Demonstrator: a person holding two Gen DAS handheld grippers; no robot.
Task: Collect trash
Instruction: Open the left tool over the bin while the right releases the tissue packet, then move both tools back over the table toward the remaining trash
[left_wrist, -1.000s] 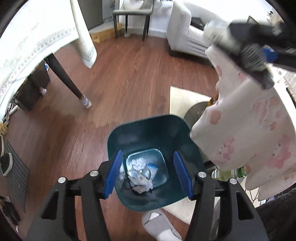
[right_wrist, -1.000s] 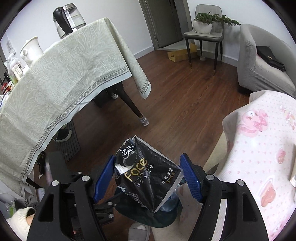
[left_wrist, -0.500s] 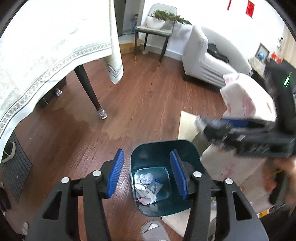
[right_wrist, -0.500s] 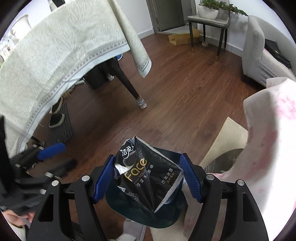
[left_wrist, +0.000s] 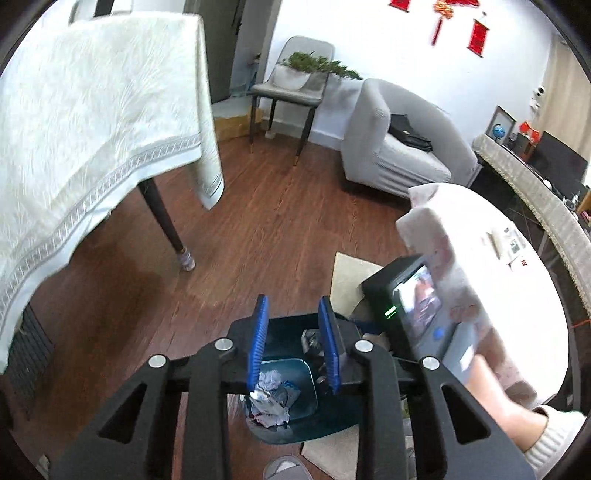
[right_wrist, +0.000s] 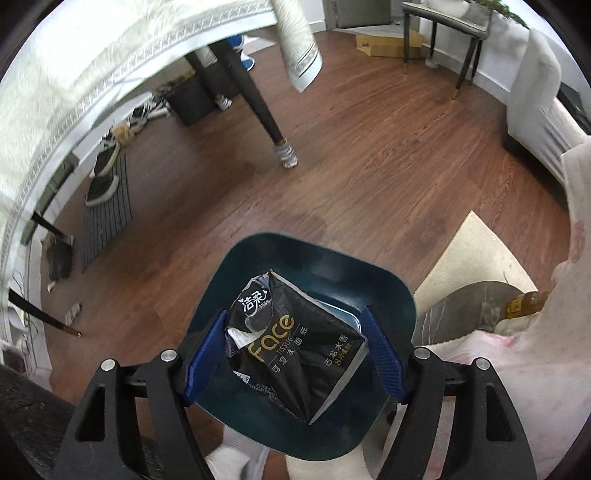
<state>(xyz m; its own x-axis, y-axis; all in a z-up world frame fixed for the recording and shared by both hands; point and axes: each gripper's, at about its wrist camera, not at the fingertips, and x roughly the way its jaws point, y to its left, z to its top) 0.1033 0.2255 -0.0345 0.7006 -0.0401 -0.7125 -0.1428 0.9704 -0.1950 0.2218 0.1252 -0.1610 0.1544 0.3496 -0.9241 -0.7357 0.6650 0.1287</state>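
place: home living room | cues: grey sofa (left_wrist: 402, 155); clothed table (left_wrist: 96, 122); wood floor (right_wrist: 369, 166); shoes (right_wrist: 105, 173)

We are hovering over the trash bin (right_wrist: 306, 258), which is standing on the floor (right_wrist: 369, 166) between the draped desk (left_wrist: 92, 122) on the left and a cloth-covered round table (left_wrist: 517, 258) on the right. Crumpled paper (left_wrist: 271, 398) is lying in the bin's bottom. Our right gripper (right_wrist: 295, 354) is holding a tissue packet (right_wrist: 295, 343) between its fingers directly above the bin's mouth. Our left gripper (left_wrist: 295, 347) is closing with nothing between its fingers, above the bin's left part. A rug (right_wrist: 476, 251) is lying right of the bin, partly under the round table. Behind, a chair (left_wrist: 291, 85) is standing left of a sofa (left_wrist: 399, 147). Shoes (right_wrist: 103, 173) are sitting under the desk.
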